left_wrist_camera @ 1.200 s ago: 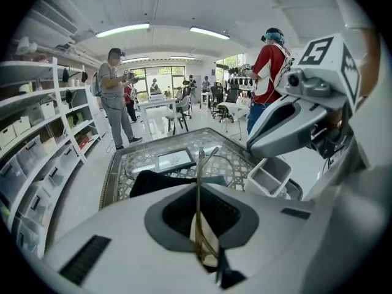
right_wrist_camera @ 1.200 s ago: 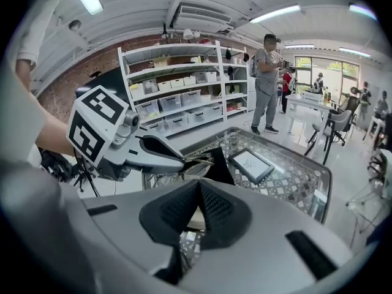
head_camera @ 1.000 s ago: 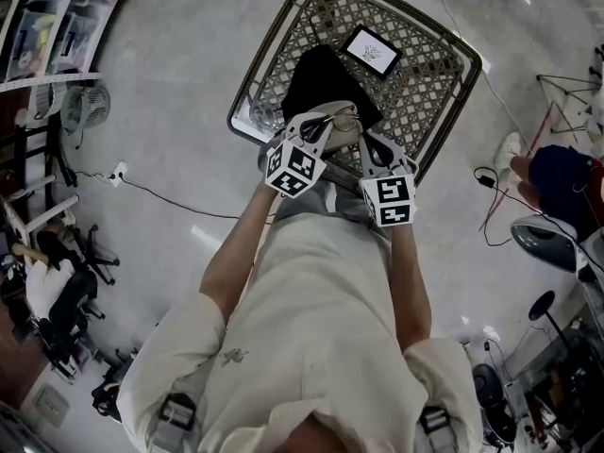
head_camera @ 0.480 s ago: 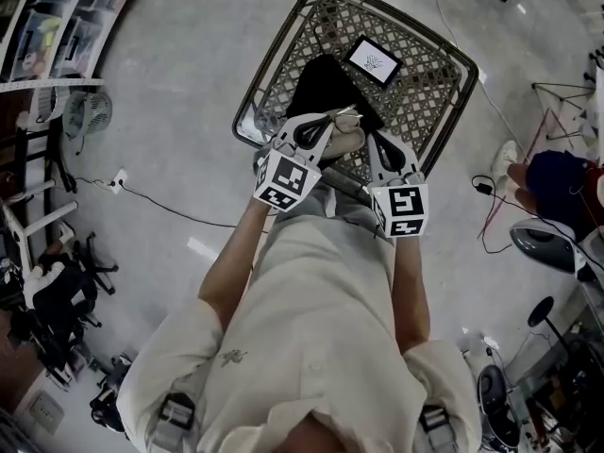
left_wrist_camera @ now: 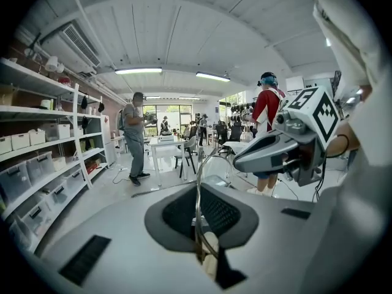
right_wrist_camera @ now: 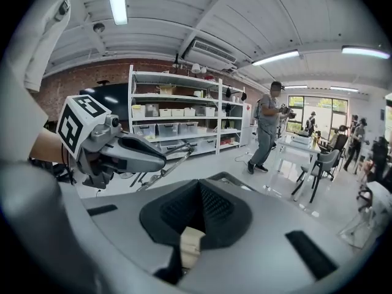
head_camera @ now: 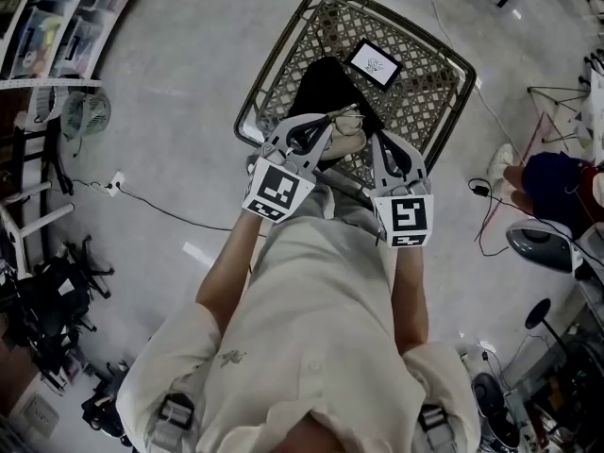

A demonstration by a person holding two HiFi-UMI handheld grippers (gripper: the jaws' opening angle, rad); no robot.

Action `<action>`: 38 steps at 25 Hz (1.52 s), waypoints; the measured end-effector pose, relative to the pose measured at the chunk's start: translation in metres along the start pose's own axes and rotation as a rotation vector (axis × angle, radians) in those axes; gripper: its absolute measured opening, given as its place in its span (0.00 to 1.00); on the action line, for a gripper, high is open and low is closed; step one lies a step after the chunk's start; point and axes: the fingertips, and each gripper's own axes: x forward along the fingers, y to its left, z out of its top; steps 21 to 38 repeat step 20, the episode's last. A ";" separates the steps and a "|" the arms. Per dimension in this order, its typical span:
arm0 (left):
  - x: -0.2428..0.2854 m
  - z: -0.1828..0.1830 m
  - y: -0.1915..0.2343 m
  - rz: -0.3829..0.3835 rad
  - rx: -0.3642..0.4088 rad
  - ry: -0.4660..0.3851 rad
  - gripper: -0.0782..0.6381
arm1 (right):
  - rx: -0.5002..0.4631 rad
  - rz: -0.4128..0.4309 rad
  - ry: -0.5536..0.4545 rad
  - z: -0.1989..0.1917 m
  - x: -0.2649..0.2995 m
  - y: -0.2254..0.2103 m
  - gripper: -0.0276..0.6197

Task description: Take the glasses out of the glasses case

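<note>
The left hand-held gripper (left_wrist_camera: 197, 216) is clamping the glasses (head_camera: 345, 118) by their thin metal rim, probably sparing the clear lenses. The right hand-held gripper (right_wrist_camera: 197, 216) is pinching the smooth beige case (head_camera: 345, 143), likely bracing it for the pull. Both are hanging over the near edge of the metal lattice table (head_camera: 425, 74). Whether the glasses are clear of the case is not showing. Beyond, a black cloth (head_camera: 321, 83) is lying mid-table, and a glossy card (head_camera: 374, 62) near the far edge.
</note>
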 end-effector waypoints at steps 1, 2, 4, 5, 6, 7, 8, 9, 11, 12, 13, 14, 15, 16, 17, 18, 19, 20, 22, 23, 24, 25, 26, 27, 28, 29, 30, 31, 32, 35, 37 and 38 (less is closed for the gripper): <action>-0.003 0.003 0.000 0.000 0.001 -0.007 0.15 | 0.000 -0.001 -0.006 0.003 -0.001 0.001 0.05; -0.005 0.005 0.000 0.000 0.002 -0.015 0.15 | 0.001 -0.001 -0.012 0.005 -0.002 0.002 0.05; -0.009 0.011 0.000 -0.001 0.002 -0.030 0.15 | -0.002 -0.004 -0.020 0.009 -0.003 0.003 0.05; -0.010 0.014 0.000 -0.001 0.003 -0.039 0.15 | -0.005 -0.007 -0.022 0.010 -0.004 0.003 0.05; -0.012 0.017 0.001 -0.002 0.004 -0.047 0.15 | -0.008 -0.010 -0.024 0.011 -0.005 0.003 0.05; -0.014 0.019 0.001 -0.002 0.004 -0.054 0.15 | -0.012 -0.014 -0.024 0.011 -0.005 0.004 0.05; -0.016 0.020 0.002 -0.004 0.005 -0.058 0.15 | -0.017 -0.020 -0.022 0.011 -0.006 0.004 0.05; -0.018 0.020 0.002 -0.005 0.006 -0.063 0.15 | -0.022 -0.026 -0.020 0.012 -0.007 0.005 0.05; -0.021 0.021 0.002 -0.007 0.006 -0.071 0.15 | -0.024 -0.032 -0.023 0.014 -0.009 0.008 0.05; -0.023 0.021 0.002 -0.009 0.006 -0.074 0.15 | -0.025 -0.034 -0.027 0.015 -0.009 0.009 0.05; -0.024 0.022 0.003 -0.010 0.006 -0.077 0.15 | -0.027 -0.036 -0.030 0.017 -0.009 0.010 0.05; -0.025 0.023 0.003 -0.012 0.006 -0.080 0.15 | -0.028 -0.036 -0.033 0.019 -0.009 0.012 0.05; -0.025 0.023 0.004 -0.013 0.006 -0.082 0.15 | -0.028 -0.036 -0.036 0.021 -0.009 0.014 0.05; -0.026 0.023 0.004 -0.015 0.005 -0.084 0.15 | -0.029 -0.035 -0.038 0.022 -0.008 0.016 0.05; -0.026 0.023 0.004 -0.017 0.004 -0.085 0.15 | -0.031 -0.035 -0.038 0.023 -0.008 0.017 0.05; -0.027 0.022 0.003 -0.018 0.002 -0.086 0.15 | -0.032 -0.035 -0.038 0.023 -0.008 0.019 0.05; -0.028 0.022 0.003 -0.019 0.000 -0.087 0.15 | -0.033 -0.036 -0.037 0.023 -0.008 0.020 0.05; -0.029 0.021 0.003 -0.020 -0.001 -0.088 0.15 | -0.034 -0.036 -0.037 0.023 -0.008 0.021 0.05; -0.029 0.021 0.003 -0.020 -0.001 -0.088 0.15 | -0.034 -0.036 -0.037 0.023 -0.008 0.021 0.05; -0.029 0.021 0.003 -0.020 -0.001 -0.088 0.15 | -0.034 -0.036 -0.037 0.023 -0.008 0.021 0.05; -0.029 0.021 0.003 -0.020 -0.001 -0.088 0.15 | -0.034 -0.036 -0.037 0.023 -0.008 0.021 0.05; -0.029 0.021 0.003 -0.020 -0.001 -0.088 0.15 | -0.034 -0.036 -0.037 0.023 -0.008 0.021 0.05; -0.029 0.021 0.003 -0.020 -0.001 -0.088 0.15 | -0.034 -0.036 -0.037 0.023 -0.008 0.021 0.05; -0.029 0.021 0.003 -0.020 -0.001 -0.088 0.15 | -0.034 -0.036 -0.037 0.023 -0.008 0.021 0.05; -0.029 0.021 0.003 -0.020 -0.001 -0.088 0.15 | -0.034 -0.036 -0.037 0.023 -0.008 0.021 0.05; -0.029 0.021 0.003 -0.020 -0.001 -0.088 0.15 | -0.034 -0.036 -0.037 0.023 -0.008 0.021 0.05; -0.029 0.021 0.003 -0.020 -0.001 -0.088 0.15 | -0.034 -0.036 -0.037 0.023 -0.008 0.021 0.05; -0.029 0.021 0.003 -0.020 -0.001 -0.088 0.15 | -0.034 -0.036 -0.037 0.023 -0.008 0.021 0.05; -0.029 0.021 0.003 -0.020 -0.001 -0.088 0.15 | -0.034 -0.036 -0.037 0.023 -0.008 0.021 0.05; -0.029 0.021 0.003 -0.020 -0.001 -0.088 0.15 | -0.034 -0.036 -0.037 0.023 -0.008 0.021 0.05; -0.029 0.021 0.003 -0.020 -0.001 -0.088 0.15 | -0.034 -0.036 -0.037 0.023 -0.008 0.021 0.05; -0.029 0.021 0.003 -0.020 -0.001 -0.088 0.15 | -0.034 -0.036 -0.037 0.023 -0.008 0.021 0.05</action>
